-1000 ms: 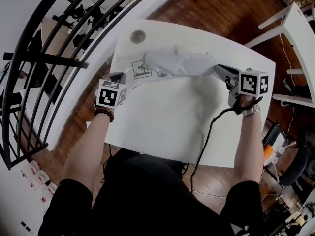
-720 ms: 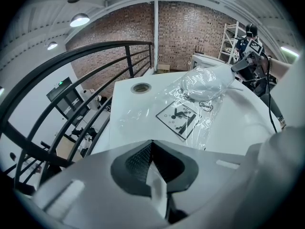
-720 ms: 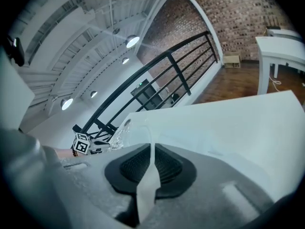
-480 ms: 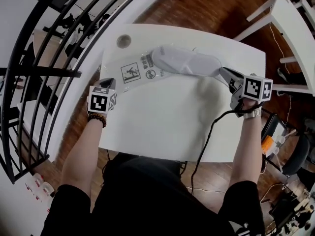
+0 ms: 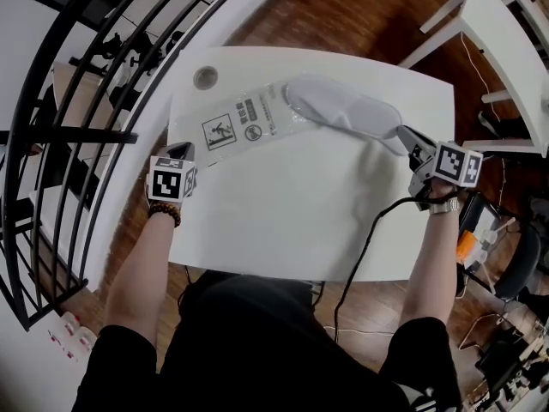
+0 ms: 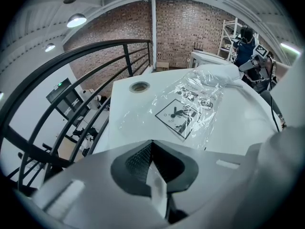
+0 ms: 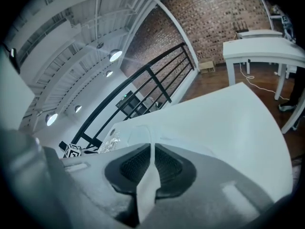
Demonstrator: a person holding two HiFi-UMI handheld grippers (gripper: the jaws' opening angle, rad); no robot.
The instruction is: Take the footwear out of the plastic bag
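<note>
White slipper (image 5: 343,108) lies with one end pinched between right gripper's (image 5: 401,133) fingers (image 7: 136,165).

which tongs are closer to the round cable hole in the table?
Left. Left tongs grip the plastic bag close by the cable hole; right tongs hold the slipper across the table.

A glossy, crinkled clear plastic bag (image 5: 232,127) and a matt white cloth slipper (image 5: 343,110) are shown on a smooth white table (image 5: 283,213); polished wood floor (image 5: 343,15), black metal railing (image 5: 77,135), rough brick wall (image 6: 190,27).
</note>
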